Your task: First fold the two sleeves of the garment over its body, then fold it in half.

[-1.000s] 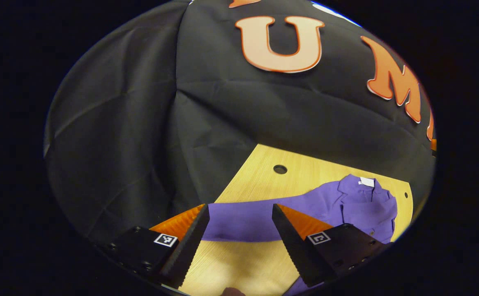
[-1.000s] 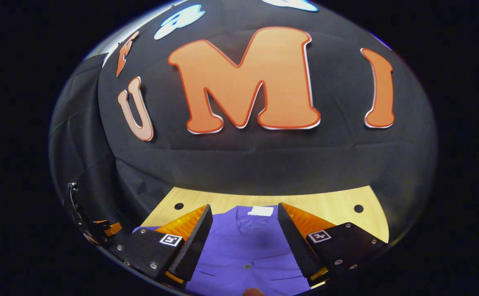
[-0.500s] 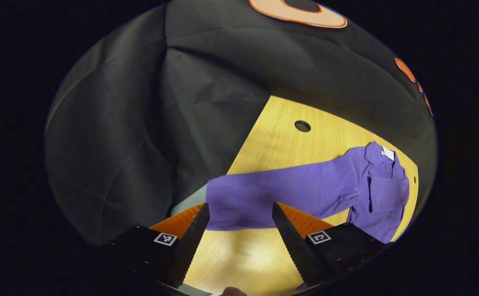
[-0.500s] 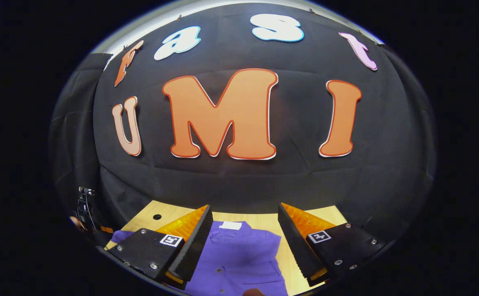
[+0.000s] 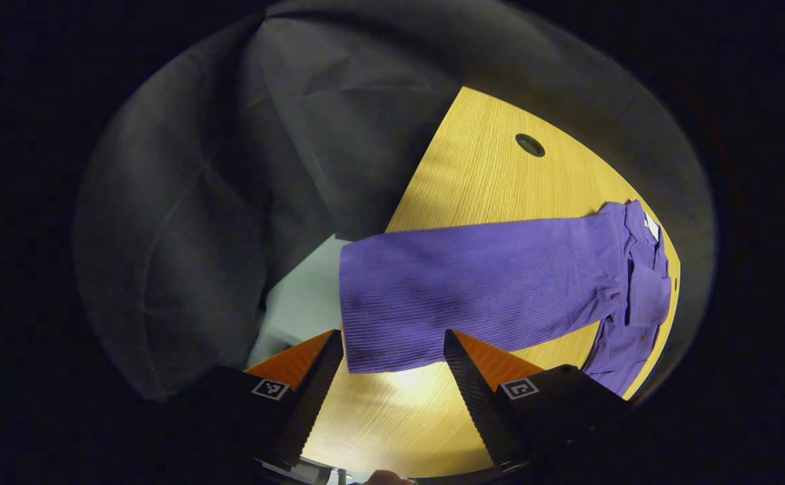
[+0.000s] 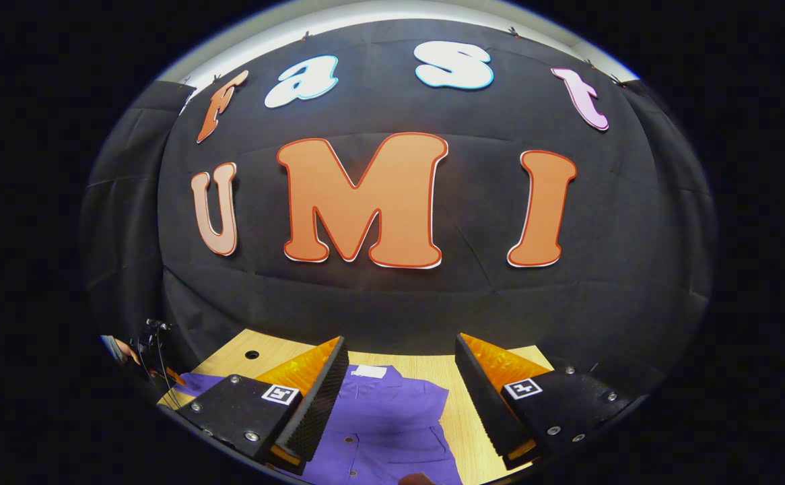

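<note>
The left gripper (image 5: 392, 350) hangs above the table with its jaws spread wide and nothing between them; the right gripper (image 6: 399, 357) likewise stands released, gripping nothing. Below them the wooden table (image 5: 480, 168) carries the purple garment (image 5: 635, 296), which lies flat toward three o'clock in the left gripper view. Its long ribbed sleeve (image 5: 473, 283) stretches out from the body toward nine o'clock, with its cuff end just above the left gripper's fingertips. In the right gripper view the garment's buttoned front (image 6: 392, 431) sits at six o'clock between the fingers. A small white label (image 6: 369, 371) marks the collar.
</note>
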